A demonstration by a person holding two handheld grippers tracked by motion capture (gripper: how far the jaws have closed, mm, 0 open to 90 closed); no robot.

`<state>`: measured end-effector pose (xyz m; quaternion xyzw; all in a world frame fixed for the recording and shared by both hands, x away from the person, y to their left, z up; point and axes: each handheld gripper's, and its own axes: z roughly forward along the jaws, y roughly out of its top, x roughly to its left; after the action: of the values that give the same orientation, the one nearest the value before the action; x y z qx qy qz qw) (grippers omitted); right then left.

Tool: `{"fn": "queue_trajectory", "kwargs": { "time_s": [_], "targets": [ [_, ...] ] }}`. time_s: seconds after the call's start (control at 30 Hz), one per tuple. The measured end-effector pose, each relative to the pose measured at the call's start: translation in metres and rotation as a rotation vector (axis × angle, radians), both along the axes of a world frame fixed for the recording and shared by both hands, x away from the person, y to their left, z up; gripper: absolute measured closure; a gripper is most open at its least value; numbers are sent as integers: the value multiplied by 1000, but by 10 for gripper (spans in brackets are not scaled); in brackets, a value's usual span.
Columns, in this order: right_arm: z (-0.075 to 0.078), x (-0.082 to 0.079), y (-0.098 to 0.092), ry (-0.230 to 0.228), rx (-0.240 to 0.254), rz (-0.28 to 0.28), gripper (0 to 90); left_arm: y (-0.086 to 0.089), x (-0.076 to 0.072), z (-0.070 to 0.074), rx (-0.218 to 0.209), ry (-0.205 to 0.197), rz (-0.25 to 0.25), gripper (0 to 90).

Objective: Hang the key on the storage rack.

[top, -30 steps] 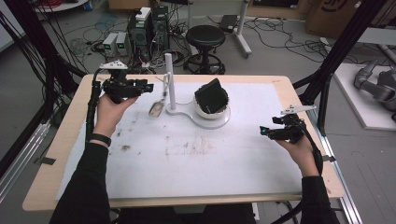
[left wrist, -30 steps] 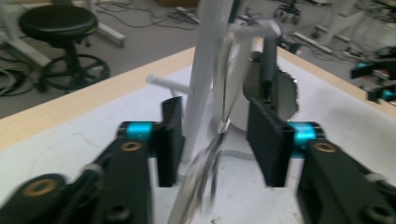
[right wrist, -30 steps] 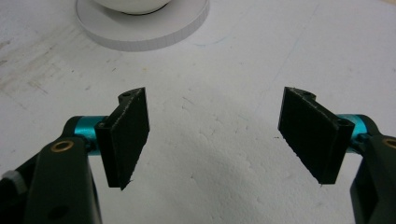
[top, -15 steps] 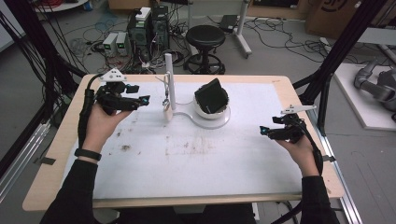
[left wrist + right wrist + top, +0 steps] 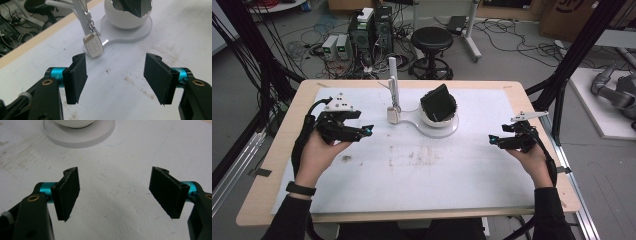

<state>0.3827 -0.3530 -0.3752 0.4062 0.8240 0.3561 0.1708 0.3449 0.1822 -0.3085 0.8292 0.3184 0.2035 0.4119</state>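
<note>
Holding wide apart and empty, left tongs (image 5: 115, 80) point at the key fob (image 5: 93, 47), near but not touching. Fob hangs by its clip from a white post (image 5: 393, 80), resting against the stand base (image 5: 432, 131). Right tongs (image 5: 116, 195) gape too, over bare worktop (image 5: 452, 175).

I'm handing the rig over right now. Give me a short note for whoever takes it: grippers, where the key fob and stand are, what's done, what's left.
Left gripper: open, empty, aimed at the key fob, short of it.
Right gripper: open, empty, over bare table on the right side, pointing toward the stand's round base.
Key fob hangs by its clip from the white post, next to the white bowl holding a dark object.
Done: nothing gripped so far.
Left: likely close the left gripper on the fob and unhook it.
</note>
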Motion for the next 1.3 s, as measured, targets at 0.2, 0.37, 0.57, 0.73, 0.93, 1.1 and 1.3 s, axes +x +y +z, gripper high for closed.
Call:
{"fn": "queue_trajectory", "kwargs": {
  "time_s": [0.2, 0.37, 0.57, 0.73, 0.93, 1.1, 1.3],
  "targets": [
    [1, 0, 1, 4, -5, 6, 252, 3, -7, -17, 22, 41, 1, 331],
    [1, -1, 2, 3, -12, 8, 252, 6, -4, -25, 36, 66, 13, 331],
    [0, -3, 3, 9, -18, 10, 252, 9, -2, -27, 29, 72, 17, 328],
    [1, -3, 2, 7, -19, 9, 252, 9, 0, -30, 29, 81, 17, 327],
    [2, -5, 0, 5, -19, 6, 252, 8, 3, -35, 35, 94, 16, 324],
    [1, -5, -2, 8, -18, 2, 252, 7, 5, -36, 43, 100, 4, 321],
    [-1, -5, -1, 12, -21, 6, 252, 8, 6, -38, 36, 106, 7, 318]
  ]
}}
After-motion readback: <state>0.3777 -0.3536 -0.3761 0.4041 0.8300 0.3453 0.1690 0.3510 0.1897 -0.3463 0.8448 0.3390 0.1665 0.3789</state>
